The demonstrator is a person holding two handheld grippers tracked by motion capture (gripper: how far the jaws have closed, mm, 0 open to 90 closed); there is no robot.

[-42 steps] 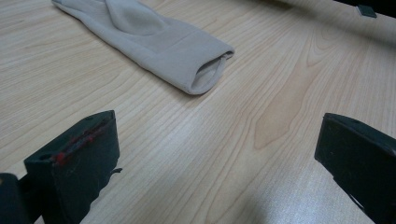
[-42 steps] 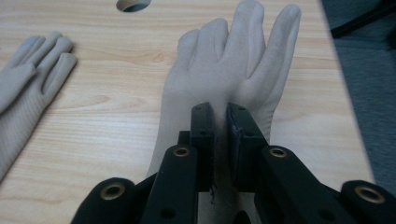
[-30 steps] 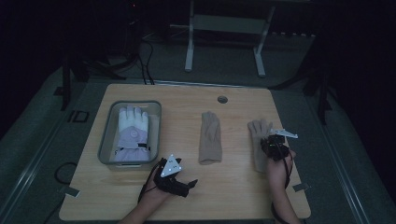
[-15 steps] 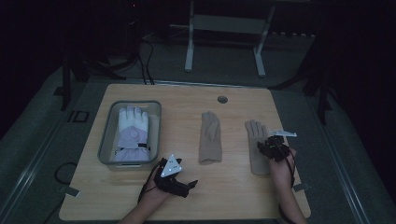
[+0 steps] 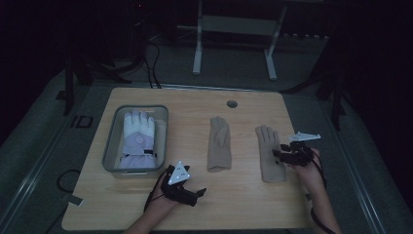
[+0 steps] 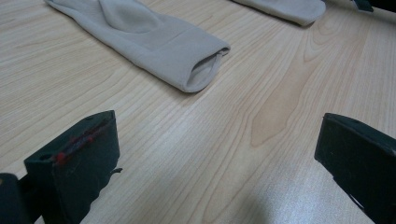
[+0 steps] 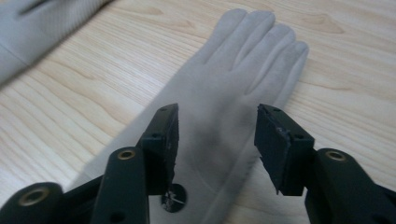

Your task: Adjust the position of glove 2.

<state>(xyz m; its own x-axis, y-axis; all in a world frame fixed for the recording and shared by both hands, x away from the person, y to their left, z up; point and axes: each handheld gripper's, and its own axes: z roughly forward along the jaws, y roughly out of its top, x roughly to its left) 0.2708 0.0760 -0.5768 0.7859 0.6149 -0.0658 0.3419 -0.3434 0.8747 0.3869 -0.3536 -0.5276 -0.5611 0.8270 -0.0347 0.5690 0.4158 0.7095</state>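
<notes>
Right gripper (image 5: 278,155) over right-hand beige glove (image 5: 269,153), jaws just opening, glove released, lying flat near the table's (image 5: 243,204) right edge. Left gripper (image 5: 199,193) released wide, empty, at the front edge by the middle glove (image 5: 218,144).

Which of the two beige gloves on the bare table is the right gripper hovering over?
The right-hand beige glove, nearest the table's right edge. The right gripper sits over its palm with jaws open. The middle beige glove lies apart, beside the bin.
</notes>
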